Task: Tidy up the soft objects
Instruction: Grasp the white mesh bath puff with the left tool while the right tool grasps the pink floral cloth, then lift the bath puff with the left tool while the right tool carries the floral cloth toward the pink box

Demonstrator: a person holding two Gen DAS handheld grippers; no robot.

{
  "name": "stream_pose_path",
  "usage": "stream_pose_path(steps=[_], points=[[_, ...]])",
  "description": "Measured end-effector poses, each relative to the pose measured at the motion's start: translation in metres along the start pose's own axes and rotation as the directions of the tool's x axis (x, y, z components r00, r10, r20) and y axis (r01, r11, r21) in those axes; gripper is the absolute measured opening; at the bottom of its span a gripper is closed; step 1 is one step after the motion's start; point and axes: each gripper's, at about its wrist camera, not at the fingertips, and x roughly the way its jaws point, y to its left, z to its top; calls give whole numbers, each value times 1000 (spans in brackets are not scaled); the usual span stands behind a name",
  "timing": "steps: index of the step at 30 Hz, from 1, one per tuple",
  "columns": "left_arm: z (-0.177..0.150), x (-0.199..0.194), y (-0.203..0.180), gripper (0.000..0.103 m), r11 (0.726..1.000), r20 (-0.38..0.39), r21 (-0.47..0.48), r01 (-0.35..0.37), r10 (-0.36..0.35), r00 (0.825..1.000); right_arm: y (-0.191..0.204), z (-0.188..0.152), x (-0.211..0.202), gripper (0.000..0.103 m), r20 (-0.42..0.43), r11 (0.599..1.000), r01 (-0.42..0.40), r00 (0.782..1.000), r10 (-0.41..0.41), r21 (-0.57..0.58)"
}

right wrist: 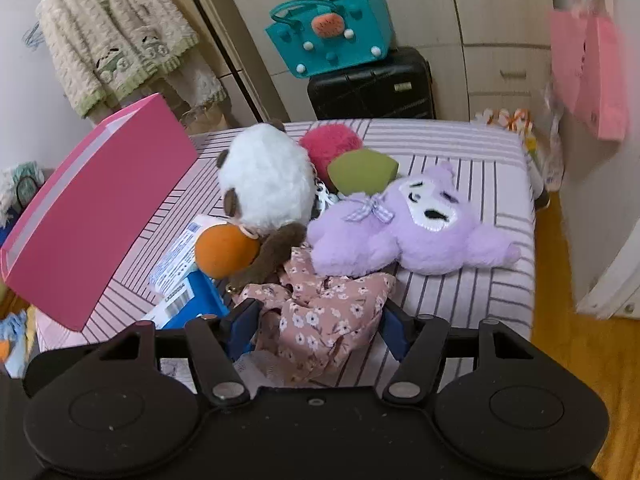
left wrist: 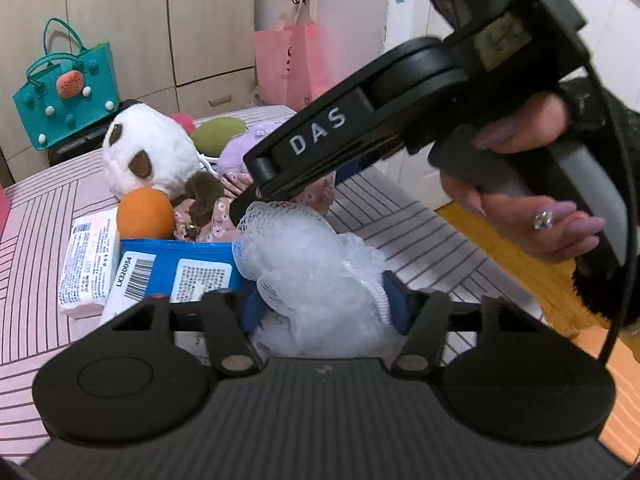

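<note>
Trouble is most likely where the two grippers crowd the same heap on the striped bed [right wrist: 460,280]. The left gripper [left wrist: 326,300] has its blue pads set against either side of a white mesh bath sponge [left wrist: 304,264], and the mesh bulges between them, so I judge it clenched on the sponge. The right gripper [right wrist: 320,328] straddles a crumpled pink floral cloth [right wrist: 320,312]; the cloth lies between its pads, but whether they press on it I cannot tell.

In the left wrist view the right gripper [left wrist: 256,196] reaches down just above the sponge, its tip close to the netting. If either hand lifts now, a finger could snag the loose mesh and drag the sponge out of the left gripper, or the two tools could knock together.

The cloth runs under the brown limb of the white panda toy [right wrist: 266,184] and touches the purple plush [right wrist: 416,232]. Pulling it up could tip the panda, roll the orange ball [right wrist: 224,250] off towards the blue packet [right wrist: 196,300], or drag the plush towards the bed's edge.

The sponge is squashy and springy; a light pinch may let it slip free on the way to the pink box [right wrist: 92,216], which lies at the left of the bed. Thin cloth could also slide out if only a fold is caught.
</note>
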Motion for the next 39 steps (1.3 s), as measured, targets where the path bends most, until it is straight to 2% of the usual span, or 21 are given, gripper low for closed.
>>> stream_pose_path(steps=[1,3,6,11,17,28,33,39], points=[[0,0,1,47,1000,6,-3,-5,5,1000,-1,-1,1,67,7,1000,-4,1000,4,12],[-1,-1,2,41,1000,11,-12,-4,4,1000,-1,-2,1,35,9,1000,-5,1000,5,18],[-1,-5,6,38,1000,6,-28,-4,4,1000,-4,-5,-2,20,4,999,-41,999,41,32],[-2,-10,12,33,999,-2,-39,4,-4,1000,6,-14,-14,16,26,1000,-17,1000,17,-24],[-1,-27,17,31,995,4,-73,72,-72,997,11,-20,-32,16,35,998,8,999,-6,-56],[2,-51,44,29,994,16,-96,54,-53,998,4,-30,-38,16,4,999,35,999,-35,-29],[4,-56,53,29,988,-21,-119,98,-101,995,17,-34,-39,16,-18,996,57,998,-58,-71],[5,-58,58,29,980,-82,-127,150,-161,984,38,-43,-48,16,-26,993,45,998,-48,-105]])
